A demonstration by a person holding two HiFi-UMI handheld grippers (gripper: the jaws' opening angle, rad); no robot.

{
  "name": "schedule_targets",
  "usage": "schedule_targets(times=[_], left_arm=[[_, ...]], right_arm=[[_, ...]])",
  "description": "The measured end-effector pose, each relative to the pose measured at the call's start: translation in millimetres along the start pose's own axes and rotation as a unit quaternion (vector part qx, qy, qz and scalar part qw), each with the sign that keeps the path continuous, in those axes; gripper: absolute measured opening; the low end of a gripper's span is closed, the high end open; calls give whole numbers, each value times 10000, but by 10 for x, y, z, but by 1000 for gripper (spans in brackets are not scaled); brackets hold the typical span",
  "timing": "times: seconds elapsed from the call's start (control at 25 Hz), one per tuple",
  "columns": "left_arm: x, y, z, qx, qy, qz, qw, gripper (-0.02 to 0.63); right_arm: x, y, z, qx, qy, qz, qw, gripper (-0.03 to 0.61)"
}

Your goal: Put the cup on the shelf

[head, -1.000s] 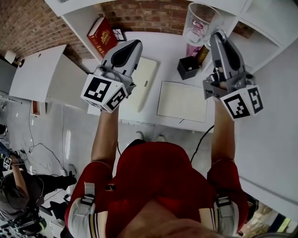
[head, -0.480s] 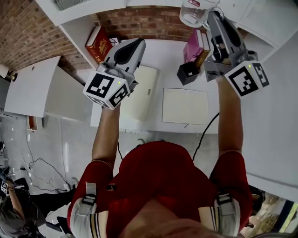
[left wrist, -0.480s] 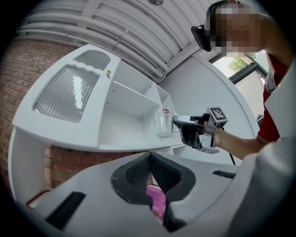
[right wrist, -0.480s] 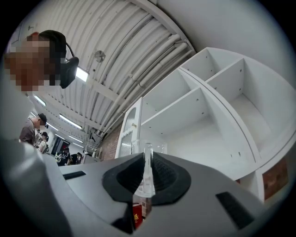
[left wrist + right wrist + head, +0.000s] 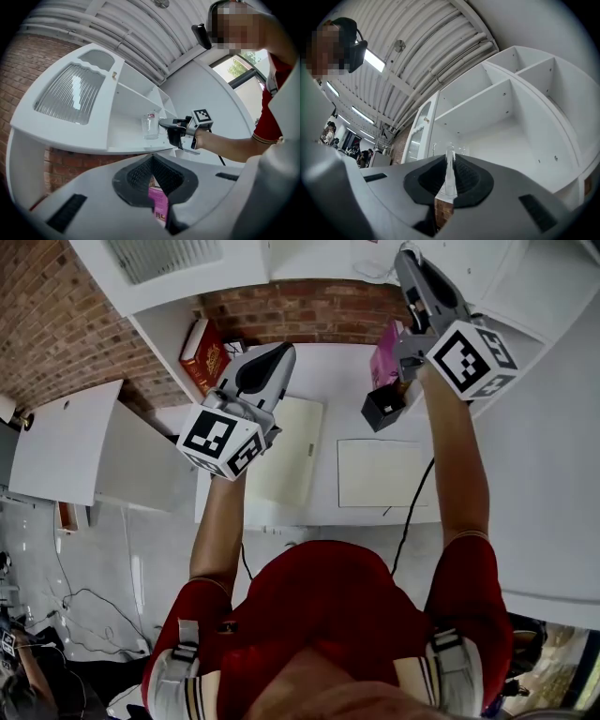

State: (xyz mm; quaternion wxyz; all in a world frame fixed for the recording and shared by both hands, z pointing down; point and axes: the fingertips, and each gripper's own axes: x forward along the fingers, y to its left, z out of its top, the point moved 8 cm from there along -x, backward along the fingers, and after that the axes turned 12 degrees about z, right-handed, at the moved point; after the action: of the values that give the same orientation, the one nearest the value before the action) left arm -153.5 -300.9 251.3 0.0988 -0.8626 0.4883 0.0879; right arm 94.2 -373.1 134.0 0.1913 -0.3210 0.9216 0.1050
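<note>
Pinching one thin wall of the clear glass cup (image 5: 151,127), the fingers of the right gripper (image 5: 449,165) hold it at the white shelf (image 5: 125,139), mid-frame in the left gripper view. Glass looks rigid, slick and breakable, so a firm wall grip seems wise. The left gripper (image 5: 151,161) has its fingers closed on nothing.

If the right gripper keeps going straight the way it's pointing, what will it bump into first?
Probably the white back wall of the shelf. The right gripper is shut on the cup, and nothing else shows in the compartment ahead, though depth is hard to judge.
</note>
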Motion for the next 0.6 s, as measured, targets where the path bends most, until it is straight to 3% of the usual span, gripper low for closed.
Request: schedule_targets(times=[0.6], left_arm=[[-12, 232, -49, -114, -50, -148, 9998, 6]], right_arm=[[546, -126, -300, -110, 289, -363, 9989, 25]])
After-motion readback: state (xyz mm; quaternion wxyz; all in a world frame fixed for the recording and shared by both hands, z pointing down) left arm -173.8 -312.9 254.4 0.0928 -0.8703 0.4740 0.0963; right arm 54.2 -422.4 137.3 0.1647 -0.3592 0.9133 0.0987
